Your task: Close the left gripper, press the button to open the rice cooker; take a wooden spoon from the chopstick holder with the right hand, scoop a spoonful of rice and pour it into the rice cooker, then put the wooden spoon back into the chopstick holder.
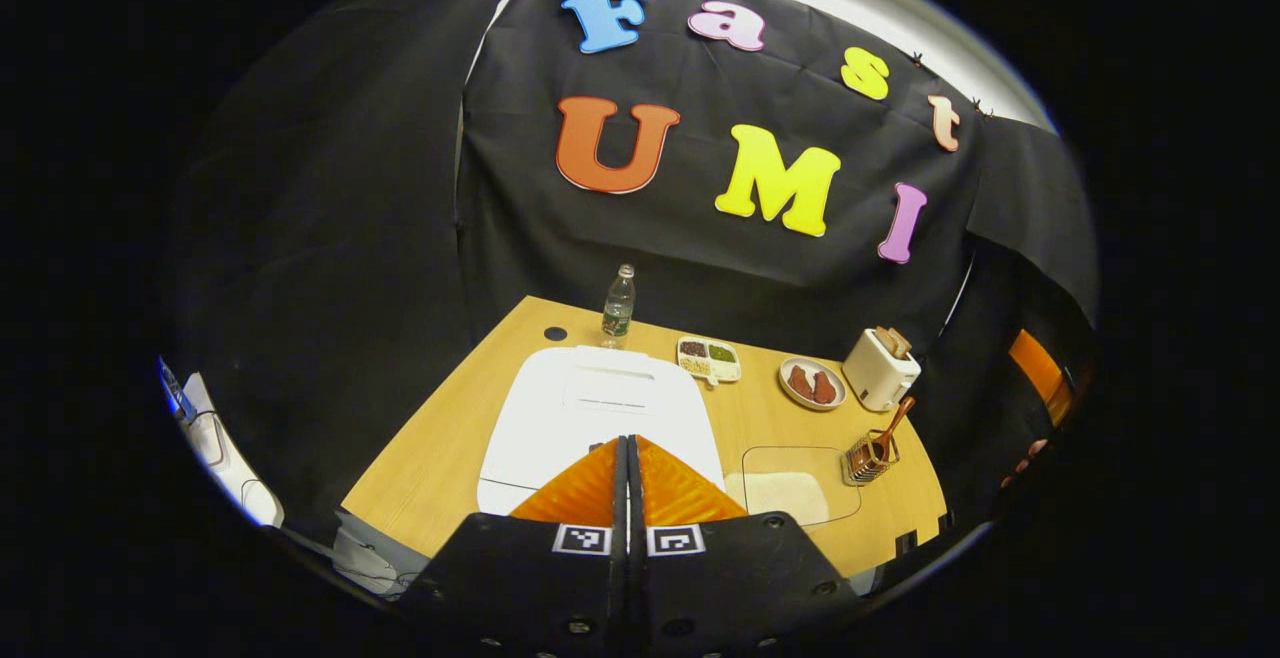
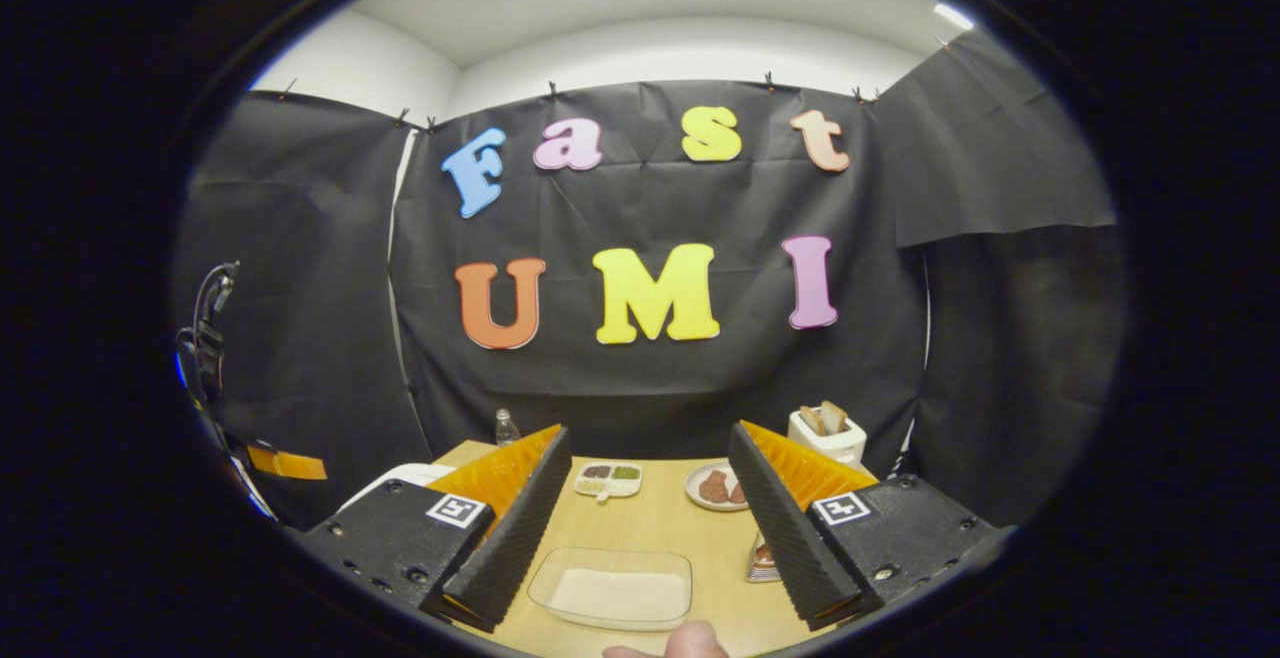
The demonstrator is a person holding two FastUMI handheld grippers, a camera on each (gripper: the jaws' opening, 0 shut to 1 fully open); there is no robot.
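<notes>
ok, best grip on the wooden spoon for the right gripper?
Take the spoon by the upper handle, where it sticks out of the holder and leans toward the toaster. Come from above, fingers either side of the shaft; the lower part sits inside the wire holder. The right gripper is open, so probably just descend and close.

one rice cooker (image 1: 600, 418), one bottle (image 1: 618, 306), one toaster (image 1: 879, 368), two plates (image 1: 811, 383)

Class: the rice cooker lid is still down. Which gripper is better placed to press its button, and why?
Left. The left gripper is shut and hangs right over the rice cooker; the right gripper is open, facing the rice tray.
</notes>
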